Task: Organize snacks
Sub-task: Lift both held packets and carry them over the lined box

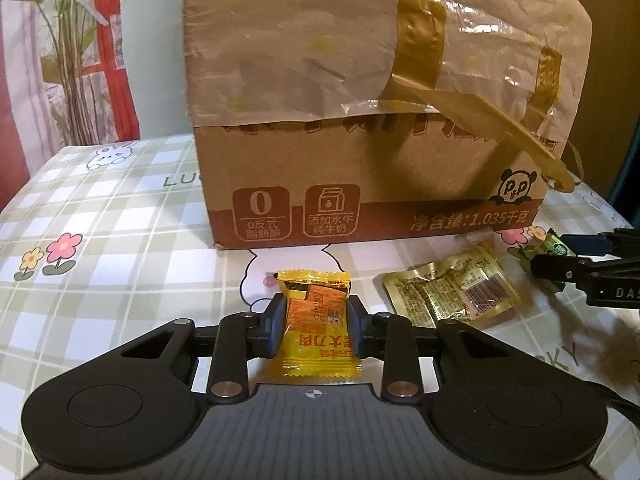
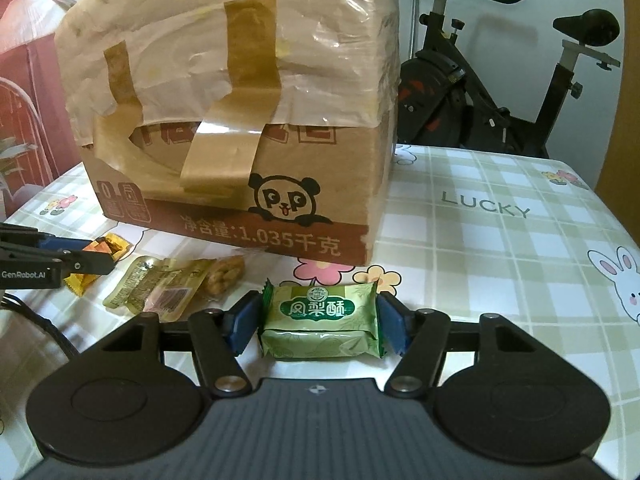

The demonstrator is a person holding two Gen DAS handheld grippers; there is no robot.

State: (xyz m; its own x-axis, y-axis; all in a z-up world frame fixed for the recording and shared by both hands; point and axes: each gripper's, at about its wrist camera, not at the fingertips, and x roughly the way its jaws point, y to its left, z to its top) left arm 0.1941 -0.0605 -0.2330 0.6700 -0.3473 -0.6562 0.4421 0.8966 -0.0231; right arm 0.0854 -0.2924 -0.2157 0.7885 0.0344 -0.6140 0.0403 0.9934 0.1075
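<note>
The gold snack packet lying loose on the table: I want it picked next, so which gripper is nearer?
Hard to call. The gold packet lies between them, right of the left gripper, left of the right gripper.

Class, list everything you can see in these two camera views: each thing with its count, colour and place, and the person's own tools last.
Cardboard box: one, brown, taped flap, back of the table.
Tablecloth: one, green-and-white check with rabbits and flowers, covering the table.
Yellow-orange snack packet: one, between the left tool's fingers.
Green pastry packet: one, between the right tool's fingers.
Gold packet: one, lying on the cloth between the tools.
Clear peanut packet: one, tan contents, beside the gold packet.
Exercise bike: one, black, behind the table.
Plant: one, green, back left.
Left tool: black, blue pads.
Right tool: black, blue pads.
</note>
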